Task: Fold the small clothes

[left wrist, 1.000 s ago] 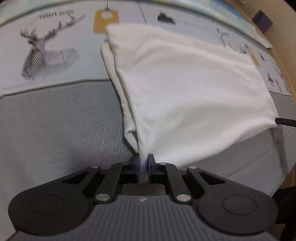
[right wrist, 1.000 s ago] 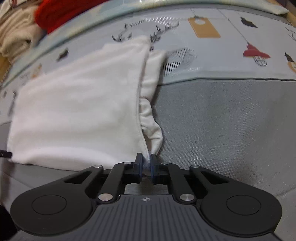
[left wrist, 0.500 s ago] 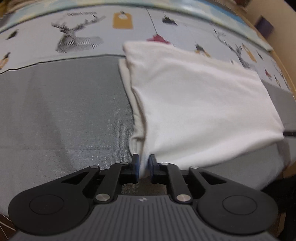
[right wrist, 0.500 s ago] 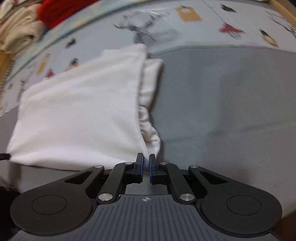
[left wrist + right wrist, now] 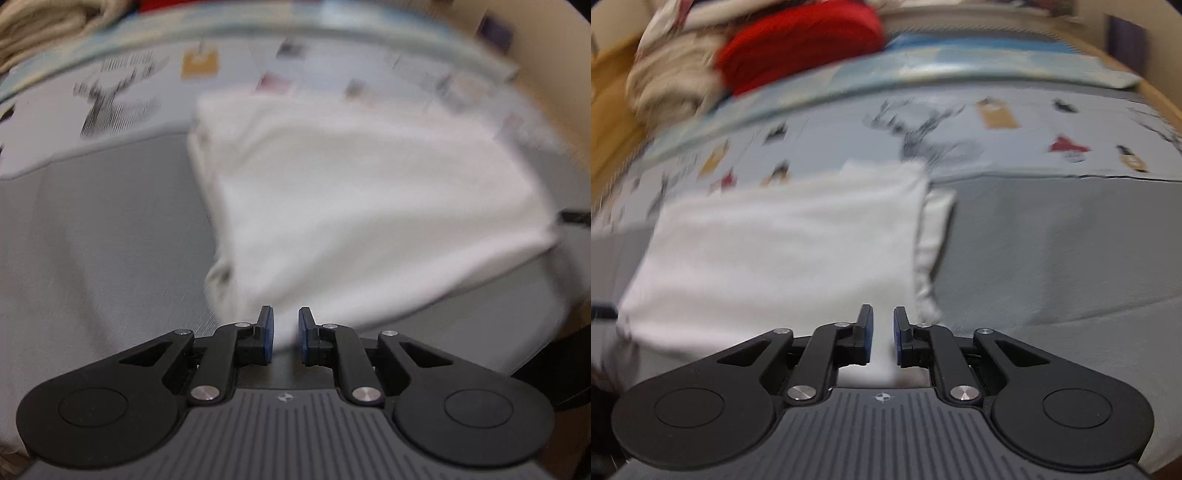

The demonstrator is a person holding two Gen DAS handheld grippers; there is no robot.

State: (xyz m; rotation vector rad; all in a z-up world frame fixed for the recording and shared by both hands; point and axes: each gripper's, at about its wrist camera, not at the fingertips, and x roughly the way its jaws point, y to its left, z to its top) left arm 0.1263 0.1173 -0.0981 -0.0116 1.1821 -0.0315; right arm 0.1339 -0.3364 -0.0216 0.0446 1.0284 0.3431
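A folded white garment (image 5: 369, 206) lies on the grey sheet (image 5: 103, 236), its far edge reaching the printed cover (image 5: 1015, 122). The left gripper (image 5: 285, 328) and the right gripper (image 5: 882, 328) each stand at a near corner; both pairs of jaws have just been opening and now stand slightly apart, cloth between the pads, unpressed. Red and beige clothes (image 5: 798, 40) lie far left.
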